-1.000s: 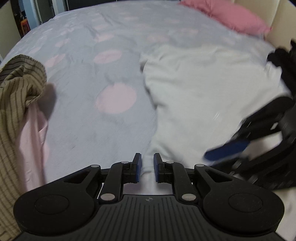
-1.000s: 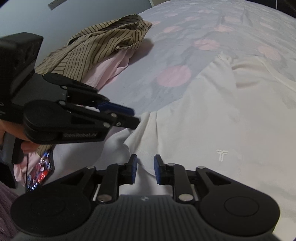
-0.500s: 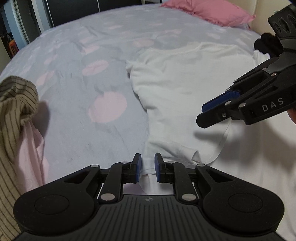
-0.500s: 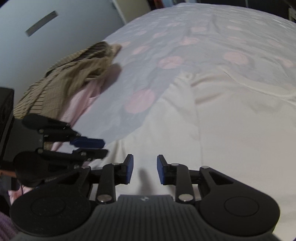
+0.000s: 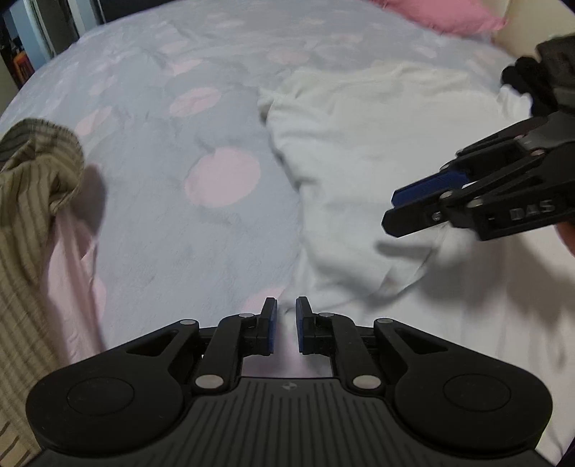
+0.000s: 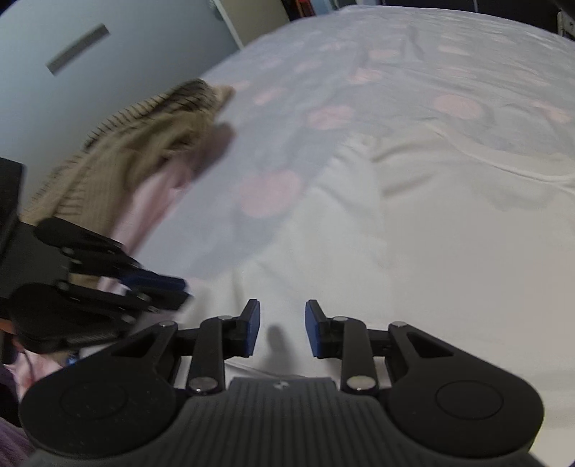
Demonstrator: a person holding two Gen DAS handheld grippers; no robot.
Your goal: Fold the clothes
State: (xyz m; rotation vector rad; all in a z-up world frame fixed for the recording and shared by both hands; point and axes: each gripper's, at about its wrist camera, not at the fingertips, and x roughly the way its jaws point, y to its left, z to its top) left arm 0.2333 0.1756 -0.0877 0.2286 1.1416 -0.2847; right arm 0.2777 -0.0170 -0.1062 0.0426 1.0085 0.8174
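Note:
A white T-shirt (image 5: pixel 366 143) lies spread on the bed, also in the right wrist view (image 6: pixel 449 233). My left gripper (image 5: pixel 286 325) hovers low over the shirt's near left edge, its jaws a narrow gap apart with nothing between them. It shows in the right wrist view (image 6: pixel 172 291) at the left. My right gripper (image 6: pixel 279 327) is open and empty above the shirt. In the left wrist view it (image 5: pixel 399 212) comes in from the right, above a folded corner of the shirt.
A grey bedspread with pink dots (image 5: pixel 179 143) covers the bed. A striped tan garment (image 5: pixel 32 201) on pink cloth (image 5: pixel 75 273) is heaped at the left, also in the right wrist view (image 6: pixel 143 143). A pink pillow (image 5: pixel 449 18) lies far right.
My right gripper has opened wider and shifted over the shirt. My left gripper has moved a little left along the shirt's edge. The shirt has not been lifted.

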